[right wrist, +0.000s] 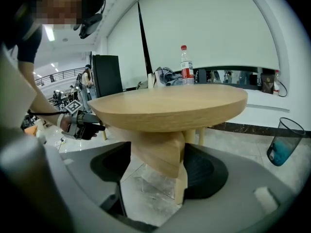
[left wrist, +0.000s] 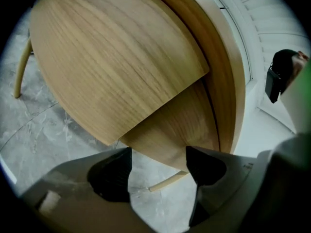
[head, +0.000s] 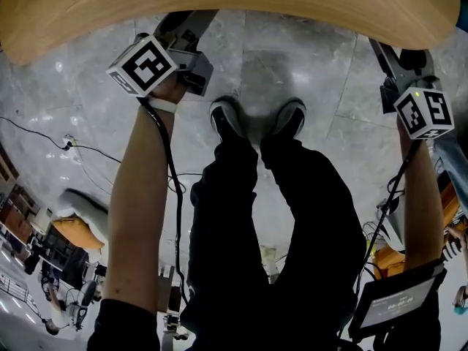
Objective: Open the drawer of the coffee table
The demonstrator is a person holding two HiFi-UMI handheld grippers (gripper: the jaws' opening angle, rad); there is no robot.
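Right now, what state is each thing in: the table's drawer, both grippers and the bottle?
Wedge-shaped wooden drawer: beneath the round wooden tabletop, ungripped.
Left gripper: jaws open, gripping nothing.
Right gripper: jaws open either side of the drawer.
Red-capped clear plastic bottle: upright, capped.

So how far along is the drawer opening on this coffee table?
Nothing looks done: the drawer appears tucked under the tabletop. In hand: the right tool frames it, jaws apart, gripping nothing; the left tool is open too. Left: grasp the drawer and pull it out.
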